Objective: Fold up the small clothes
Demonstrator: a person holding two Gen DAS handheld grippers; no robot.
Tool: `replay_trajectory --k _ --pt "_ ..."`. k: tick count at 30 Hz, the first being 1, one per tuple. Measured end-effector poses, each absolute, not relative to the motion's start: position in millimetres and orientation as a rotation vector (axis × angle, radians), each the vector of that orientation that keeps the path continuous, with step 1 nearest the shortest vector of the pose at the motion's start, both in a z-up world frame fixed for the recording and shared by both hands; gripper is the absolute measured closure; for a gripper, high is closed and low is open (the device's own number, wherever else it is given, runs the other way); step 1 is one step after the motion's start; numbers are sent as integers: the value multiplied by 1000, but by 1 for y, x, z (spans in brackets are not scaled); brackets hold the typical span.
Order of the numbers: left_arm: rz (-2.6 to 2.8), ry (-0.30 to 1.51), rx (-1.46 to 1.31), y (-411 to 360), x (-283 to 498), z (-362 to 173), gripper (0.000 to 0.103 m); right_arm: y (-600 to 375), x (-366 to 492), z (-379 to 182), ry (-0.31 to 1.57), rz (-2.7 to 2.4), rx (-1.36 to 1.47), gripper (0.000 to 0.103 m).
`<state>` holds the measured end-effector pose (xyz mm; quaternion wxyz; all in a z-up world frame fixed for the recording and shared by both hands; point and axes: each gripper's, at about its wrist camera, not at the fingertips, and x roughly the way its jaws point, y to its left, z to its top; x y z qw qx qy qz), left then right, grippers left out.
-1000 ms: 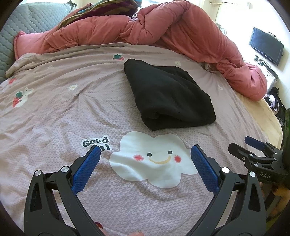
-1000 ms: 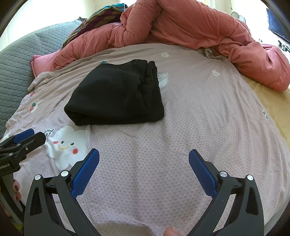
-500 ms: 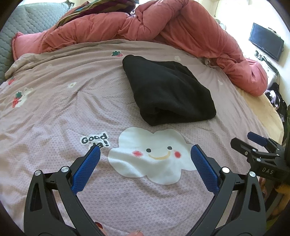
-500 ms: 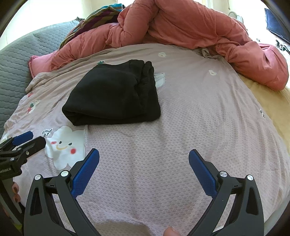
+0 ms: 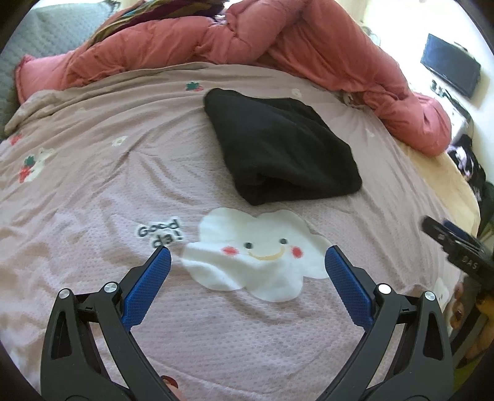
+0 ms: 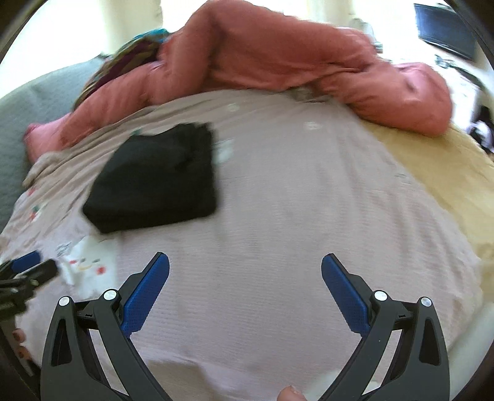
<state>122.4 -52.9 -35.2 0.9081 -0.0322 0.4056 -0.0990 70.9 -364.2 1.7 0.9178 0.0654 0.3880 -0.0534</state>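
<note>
A black folded garment point(image 5: 281, 145) lies on the mauve bedspread point(image 5: 92, 172), beyond a white smiling-cloud patch point(image 5: 256, 253). My left gripper point(image 5: 247, 265) hovers open over the cloud patch, well short of the garment, with nothing between its blue pads. In the right wrist view the same black garment point(image 6: 157, 182) sits far left, and my right gripper point(image 6: 245, 271) stands open above bare bedspread point(image 6: 293, 200), holding nothing. Each gripper shows at the edge of the other's view: the right gripper point(image 5: 454, 243) and the left gripper point(image 6: 27, 271).
A bunched salmon-pink duvet point(image 5: 278, 43) runs along the far side of the bed. A grey quilted headboard point(image 5: 37, 21) stands at far left. A yellow sheet point(image 6: 447, 172) covers the right edge. A dark screen point(image 5: 450, 71) hangs on the right wall.
Both grippers have drawn back from the folded garment and stay open. The right wrist view has swung right and is blurred by motion; the garment now sits farther left in it.
</note>
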Motion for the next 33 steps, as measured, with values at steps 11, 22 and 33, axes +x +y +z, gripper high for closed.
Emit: replay_trajectory --k 11,22,33 --pt "228 829 -188 149 163 -18 9 -606 -68 -19 778 -923 483 5" --pt "714 864 -254 417 173 -53 9 -676 -141 -75 789 -1223 574 4" --pt "810 906 -284 469 163 -87 8 -676 -142 -73 779 -1215 585 4"
